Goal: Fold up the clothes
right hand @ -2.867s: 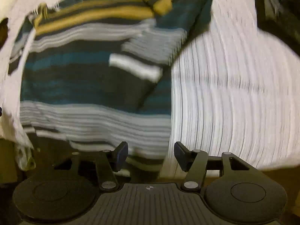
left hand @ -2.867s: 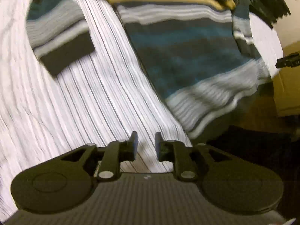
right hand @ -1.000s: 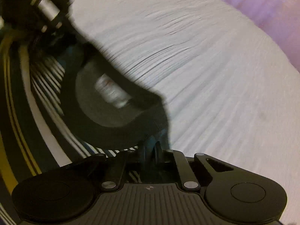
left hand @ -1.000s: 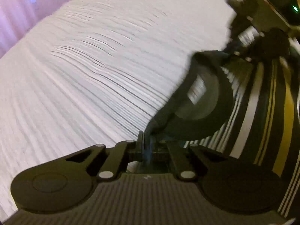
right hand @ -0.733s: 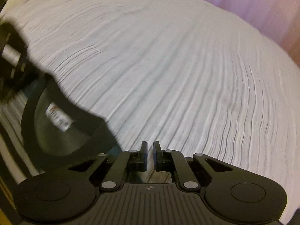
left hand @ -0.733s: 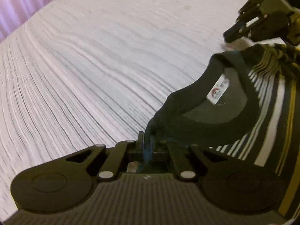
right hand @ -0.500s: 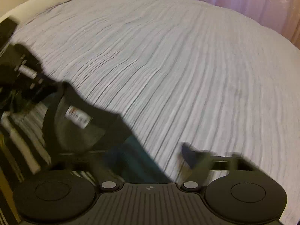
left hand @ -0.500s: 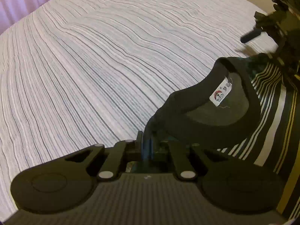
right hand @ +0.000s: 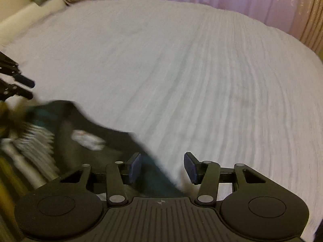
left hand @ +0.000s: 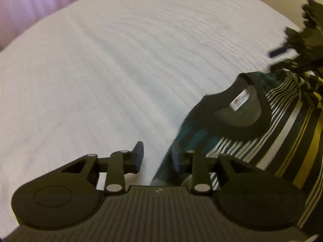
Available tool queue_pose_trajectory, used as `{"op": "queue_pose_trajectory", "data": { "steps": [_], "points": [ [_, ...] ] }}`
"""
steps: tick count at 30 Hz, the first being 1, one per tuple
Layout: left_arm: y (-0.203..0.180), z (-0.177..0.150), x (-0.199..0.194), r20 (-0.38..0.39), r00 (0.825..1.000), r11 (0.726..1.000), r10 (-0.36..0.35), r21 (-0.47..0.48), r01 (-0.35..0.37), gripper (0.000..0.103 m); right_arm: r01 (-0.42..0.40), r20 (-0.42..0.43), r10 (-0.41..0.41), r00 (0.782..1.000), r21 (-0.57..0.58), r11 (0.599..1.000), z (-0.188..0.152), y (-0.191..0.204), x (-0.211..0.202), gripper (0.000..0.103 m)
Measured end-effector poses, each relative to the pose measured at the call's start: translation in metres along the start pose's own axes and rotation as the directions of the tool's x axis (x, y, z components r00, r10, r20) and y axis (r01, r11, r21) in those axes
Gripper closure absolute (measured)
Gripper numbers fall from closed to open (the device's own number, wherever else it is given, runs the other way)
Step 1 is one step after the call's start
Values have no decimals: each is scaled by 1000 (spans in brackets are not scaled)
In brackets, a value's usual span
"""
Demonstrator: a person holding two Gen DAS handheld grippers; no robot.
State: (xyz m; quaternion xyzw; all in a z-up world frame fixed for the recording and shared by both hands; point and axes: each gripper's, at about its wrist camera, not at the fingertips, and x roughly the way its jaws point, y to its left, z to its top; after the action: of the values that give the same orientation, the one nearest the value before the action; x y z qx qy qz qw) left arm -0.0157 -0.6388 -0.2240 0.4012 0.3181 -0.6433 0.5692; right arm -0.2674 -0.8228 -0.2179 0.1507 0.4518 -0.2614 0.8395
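Left wrist view shows the left tool (left hand: 157,154) with its 2 fingers wide apart, holding nothing. The dark knit sweater with teal, white and yellow stripes (left hand: 278,139) lies on the bed, to the right of this tool. One finger sits at the sweater's edge, near the black round collar (left hand: 262,121) with its small white label (left hand: 240,100). The other tool shows blurry at the far right edge.

In the right wrist view, the right tool (right hand: 162,166) is wide open too, and empty. The sweater (right hand: 84,153) lies to its left, and a dark fold runs between the 2 fingers.

The sweater looks soft and floppy, and not heavy. It will sag and bunch if picked up by 1 spot. I think the best places to grab are the shoulders, 1 on each side of the collar, so it hangs flat. Thick knit should not slip much.

The bed has a white cover with thin grey lines (right hand: 201,70), and it looks soft. Pink curtains (right hand: 252,2) hang behind it. Pale pillows (right hand: 40,6) sit at the far left corner.
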Motion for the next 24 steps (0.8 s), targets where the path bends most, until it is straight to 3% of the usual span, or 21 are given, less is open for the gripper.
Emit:
{"op": "queue_pose_trajectory", "data": {
  "steps": [2, 3, 4, 8, 13, 17, 18, 20, 21, 24],
  "points": [
    [10, -26, -34, -21, 998, 997, 66, -46, -67, 63, -31, 24, 31, 999, 10, 999, -7, 19, -19, 47],
    [12, -41, -51, -36, 994, 993, 101, -65, -103, 59, -61, 35, 60, 998, 25, 998, -12, 28, -28, 32],
    [14, -57, -66, -58, 990, 987, 132, -87, -137, 53, -89, 47, 87, 995, 36, 995, -18, 42, -34, 26],
    [8, -136, -119, -181, 961, 949, 210, -200, -245, 38, -208, 33, 206, 978, 53, 977, -52, 101, -53, 25],
    [-9, -227, -140, -316, 934, 908, 168, -320, -272, 37, -332, -43, 341, 939, 147, 932, -83, 165, -75, 25],
    [-2, -276, -131, -328, 941, 876, 80, -427, -223, 39, -357, -93, 364, 927, 90, 930, -107, 237, -82, 25],
    [2, -283, -128, -309, 950, 862, 42, -470, -191, 44, -350, -99, 356, 929, 79, 934, -109, 248, -83, 25],
    [9, -296, -124, -262, 964, 842, -39, -528, -109, 84, -312, -114, 317, 942, 59, 948, -113, 265, -83, 25],
    [12, -300, -126, -241, 969, 847, -63, -526, -75, 101, -277, -121, 283, 952, 62, 959, -114, 274, -82, 25],
    [21, -296, -152, -196, 978, 930, -66, -366, -11, 102, -164, -154, 178, 972, 99, 981, -113, 294, -84, 25]
  ]
}}
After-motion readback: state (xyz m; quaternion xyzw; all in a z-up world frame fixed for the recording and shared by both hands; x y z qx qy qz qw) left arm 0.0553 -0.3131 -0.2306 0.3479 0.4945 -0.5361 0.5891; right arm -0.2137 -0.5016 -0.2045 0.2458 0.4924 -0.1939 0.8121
